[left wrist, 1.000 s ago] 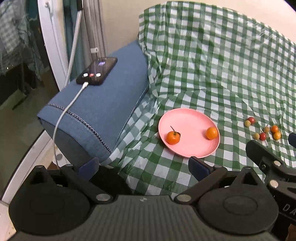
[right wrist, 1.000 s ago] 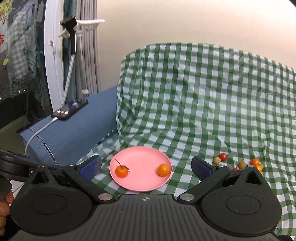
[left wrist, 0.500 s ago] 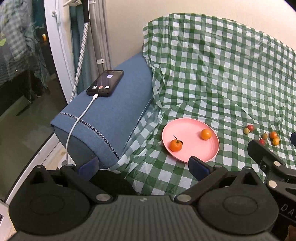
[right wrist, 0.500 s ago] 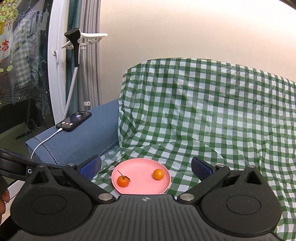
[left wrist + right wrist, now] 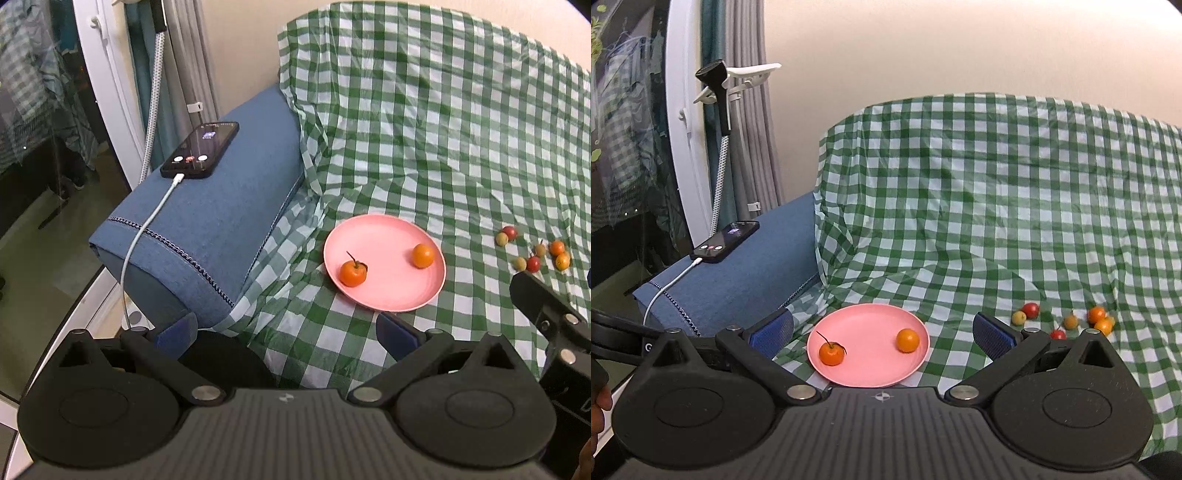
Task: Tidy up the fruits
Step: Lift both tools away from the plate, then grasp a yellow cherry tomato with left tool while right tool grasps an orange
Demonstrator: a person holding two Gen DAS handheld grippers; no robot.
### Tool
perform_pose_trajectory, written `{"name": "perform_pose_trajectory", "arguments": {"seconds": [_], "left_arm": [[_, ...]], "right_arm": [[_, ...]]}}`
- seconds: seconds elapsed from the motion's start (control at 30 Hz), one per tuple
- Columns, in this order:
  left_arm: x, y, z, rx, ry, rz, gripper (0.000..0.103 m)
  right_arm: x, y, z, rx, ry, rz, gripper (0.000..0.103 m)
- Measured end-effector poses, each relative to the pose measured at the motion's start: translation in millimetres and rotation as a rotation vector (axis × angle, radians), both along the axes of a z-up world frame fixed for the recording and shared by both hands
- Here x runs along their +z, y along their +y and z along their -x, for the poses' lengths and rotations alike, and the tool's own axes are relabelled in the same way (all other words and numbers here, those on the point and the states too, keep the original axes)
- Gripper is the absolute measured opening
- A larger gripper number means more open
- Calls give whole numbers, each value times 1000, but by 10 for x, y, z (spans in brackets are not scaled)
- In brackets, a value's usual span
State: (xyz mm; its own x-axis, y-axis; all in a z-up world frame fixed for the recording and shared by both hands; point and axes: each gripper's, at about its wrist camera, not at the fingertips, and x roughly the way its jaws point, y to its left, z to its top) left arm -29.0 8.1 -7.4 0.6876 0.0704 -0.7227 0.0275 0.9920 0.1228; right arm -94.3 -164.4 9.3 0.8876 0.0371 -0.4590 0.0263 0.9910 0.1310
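A pink plate (image 5: 384, 295) (image 5: 871, 369) lies on the green checked cloth (image 5: 424, 155) (image 5: 979, 221) and holds two orange fruits: one with a stem (image 5: 353, 272) (image 5: 832, 352) and a round one (image 5: 423, 255) (image 5: 908, 339). Several small red, orange and yellow fruits (image 5: 533, 253) (image 5: 1067, 320) lie loose on the cloth to the plate's right. My left gripper (image 5: 286, 334) is open and empty, near of the plate. My right gripper (image 5: 882, 334) is open too, its blue pads either side of the plate, well short of it. Part of the right gripper's body (image 5: 550, 321) shows in the left wrist view.
A blue cushioned sofa arm (image 5: 207, 221) (image 5: 738, 280) stands left of the plate, with a black phone (image 5: 199, 149) (image 5: 724, 246) on a white cable (image 5: 147, 229) on top. A phone holder on a flexible stalk (image 5: 720, 122), curtains and a glass door are at the left.
Both views have shifted as the grippers were lifted and drawn back: the plate and fruits look smaller and farther than a second ago. Both grippers stay open; no fruit has moved.
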Motion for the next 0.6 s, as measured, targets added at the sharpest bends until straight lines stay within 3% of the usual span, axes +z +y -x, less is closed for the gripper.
{"name": "perform_pose_trajectory", "arguments": {"seconds": [0.33, 0.6], "left_arm": [[-144, -260, -259, -25, 83, -49, 103], [-249, -828, -665, -102, 136, -89, 103]], "right_arm": [[-257, -350, -101, -108, 58, -104, 102], [-561, -1082, -215, -401, 73, -43, 102]]}}
